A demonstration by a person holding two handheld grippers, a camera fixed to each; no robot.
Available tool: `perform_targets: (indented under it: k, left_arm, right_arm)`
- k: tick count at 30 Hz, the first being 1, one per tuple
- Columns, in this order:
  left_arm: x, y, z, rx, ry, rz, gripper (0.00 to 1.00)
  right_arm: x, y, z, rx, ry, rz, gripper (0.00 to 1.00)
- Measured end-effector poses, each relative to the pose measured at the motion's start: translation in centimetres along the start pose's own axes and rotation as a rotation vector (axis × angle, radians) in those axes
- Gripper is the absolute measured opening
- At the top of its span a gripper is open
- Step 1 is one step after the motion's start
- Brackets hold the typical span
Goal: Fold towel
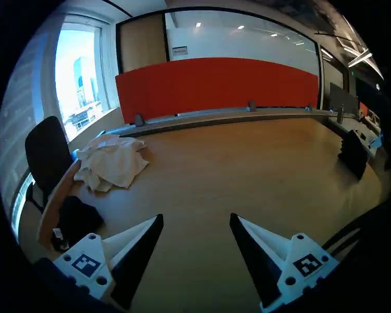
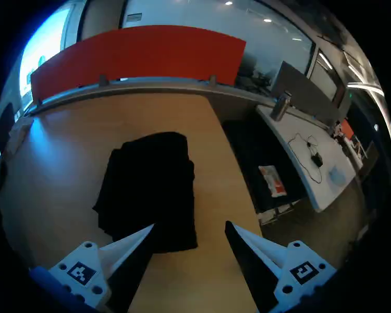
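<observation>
A crumpled white towel (image 1: 112, 163) lies in a heap at the far left of the wooden table (image 1: 237, 167), well ahead and left of my left gripper (image 1: 195, 229), which is open with nothing between its fingers. In the right gripper view a folded black towel (image 2: 148, 188) lies flat on the wooden table (image 2: 65, 156), just ahead of my right gripper (image 2: 190, 235). The right gripper is open and holds nothing; its left fingertip (image 2: 141, 235) overlaps the towel's near edge. A dark bundle (image 1: 78, 216) sits near the table's left edge, and another dark stack (image 1: 354, 151) at the far right.
A red divider panel (image 1: 216, 86) runs along the table's far edge. A black office chair (image 1: 47, 154) stands at the left by the window. Right of the table's edge lies a white desk (image 2: 315, 156) with a metal bottle (image 2: 280, 106), cables and a small object.
</observation>
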State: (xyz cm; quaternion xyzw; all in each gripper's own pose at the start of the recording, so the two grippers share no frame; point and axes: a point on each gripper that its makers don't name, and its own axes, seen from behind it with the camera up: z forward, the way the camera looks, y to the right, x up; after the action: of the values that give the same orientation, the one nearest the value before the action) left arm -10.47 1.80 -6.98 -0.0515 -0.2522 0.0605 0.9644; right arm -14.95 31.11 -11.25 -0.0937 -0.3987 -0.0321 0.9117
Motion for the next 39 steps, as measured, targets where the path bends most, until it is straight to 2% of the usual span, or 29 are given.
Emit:
perform_targets:
  k: [17,26,33,39]
  left_arm:
    - [0.5,0.2,0.0,-0.002,0.004,-0.027,0.94]
    - [0.6,0.4,0.0,-0.002,0.012,-0.032,0.94]
    - [1.2,0.2,-0.1,0.0,0.032,-0.052,0.94]
    - [2.2,-0.2,0.1,0.01,0.057,-0.054,0.94]
  right_arm:
    - [7.8,-0.8,-2.9,-0.083,0.377,0.116,0.95]
    - [10.4,-1.7,-3.6,-0.08,0.464,0.156,0.95]
    - [13.3,-3.3,-5.8,-0.059,0.583,0.181,0.95]
    - [14.4,-4.8,-6.3,-0.044,0.614,0.183,0.95]
